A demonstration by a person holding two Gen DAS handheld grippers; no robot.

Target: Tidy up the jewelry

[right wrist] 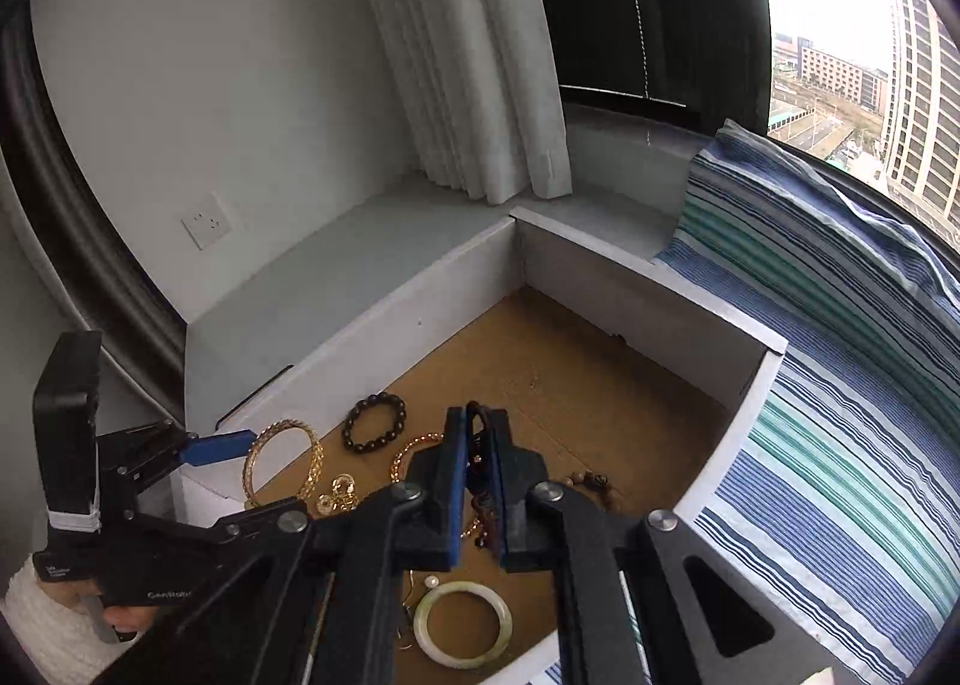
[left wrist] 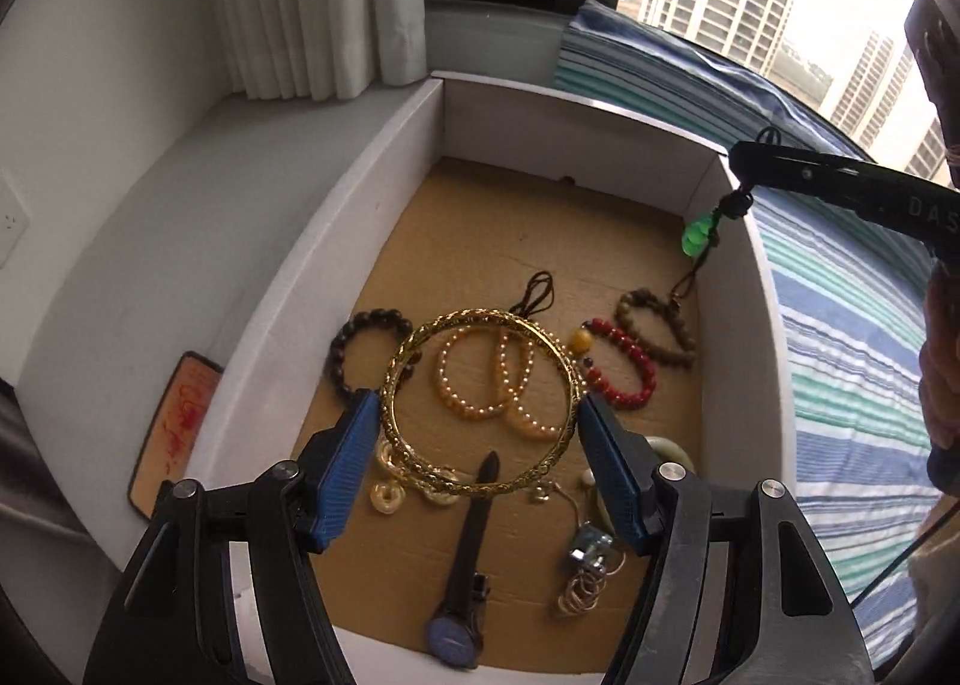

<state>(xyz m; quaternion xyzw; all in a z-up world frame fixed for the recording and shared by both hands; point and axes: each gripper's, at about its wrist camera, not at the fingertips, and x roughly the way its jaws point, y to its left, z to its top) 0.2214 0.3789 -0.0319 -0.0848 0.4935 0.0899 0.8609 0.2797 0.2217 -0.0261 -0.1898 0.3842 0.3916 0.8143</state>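
Two grippers are at work over the white box point(left wrist: 282, 289), and both have something in their grasp. Your left gripper point(left wrist: 480, 415) is spread wide, its blue pads point(left wrist: 342, 469) pressed against opposite sides of the gold bangle point(left wrist: 480, 403) — the ring spans the whole gap between them and hangs above the cardboard floor of the box. In the right wrist view that same bangle point(right wrist: 282, 460) shows at the box's near-left wall, gripped by the left gripper point(right wrist: 240, 448).

Your right gripper point(right wrist: 477, 481) is pressed nearly together, pinching a dark cord point(right wrist: 477, 427) between its pads. From the left wrist view the right gripper point(left wrist: 744, 169) sits over the box's far right corner, and a green pendant point(left wrist: 696, 235) dangles from it, with the cord running down to a brown bead bracelet point(left wrist: 660, 325) on the floor.

On the floor below lie a dark bead bracelet point(left wrist: 354, 355), pale amber bead strands point(left wrist: 498, 385), a red bead bracelet point(left wrist: 624, 373), a watch point(left wrist: 468, 553) and — nearest your right gripper — a pale jade bangle point(right wrist: 465, 622).
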